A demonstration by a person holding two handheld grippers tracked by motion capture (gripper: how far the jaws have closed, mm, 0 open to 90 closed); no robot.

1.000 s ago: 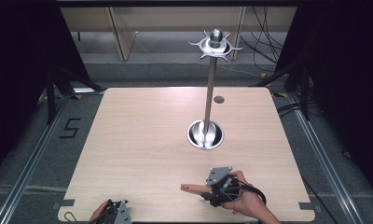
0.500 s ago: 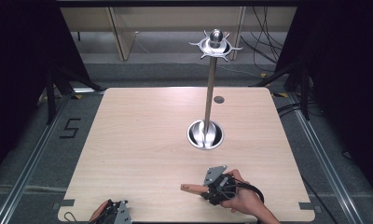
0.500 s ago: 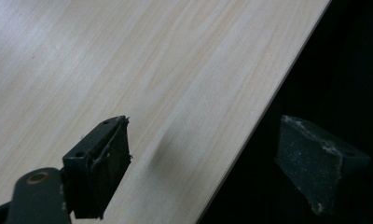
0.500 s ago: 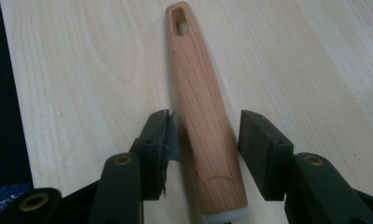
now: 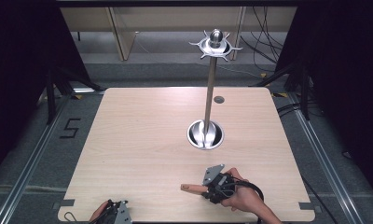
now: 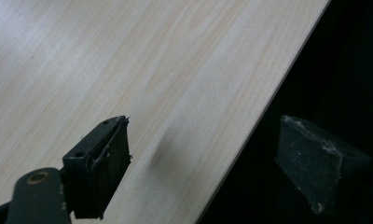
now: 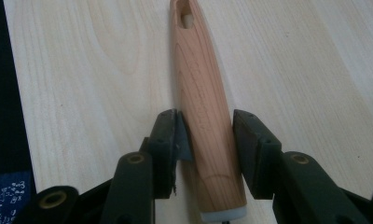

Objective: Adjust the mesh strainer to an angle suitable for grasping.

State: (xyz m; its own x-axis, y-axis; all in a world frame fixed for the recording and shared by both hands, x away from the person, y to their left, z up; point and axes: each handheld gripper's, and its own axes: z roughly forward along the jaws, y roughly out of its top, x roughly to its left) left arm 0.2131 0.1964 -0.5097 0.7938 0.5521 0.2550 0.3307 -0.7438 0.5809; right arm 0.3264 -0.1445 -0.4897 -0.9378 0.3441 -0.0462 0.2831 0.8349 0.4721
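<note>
Wooden handle [image 7: 204,100] between right hand-held gripper [image 7: 207,135] jaws, just closing in

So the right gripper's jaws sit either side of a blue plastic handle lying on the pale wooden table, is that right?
Not quite: the handle is reddish-brown wood with a hanging hole, not blue plastic, as the right gripper view shows. The right gripper, jaws just closing, does straddle it on the pale wooden table.

— What surrounds the work area?
— A pale wooden table [image 5: 142,140] on grey carpet [image 5: 142,70], with black curtains [image 5: 17,70] on both sides.
— And farther back?
— Light wooden furniture panels [image 5: 175,18], black cables [image 5: 264,42] trailing on the floor, metal floor rails [image 5: 28,163], and a "5" marked on the floor [image 5: 69,128].
</note>
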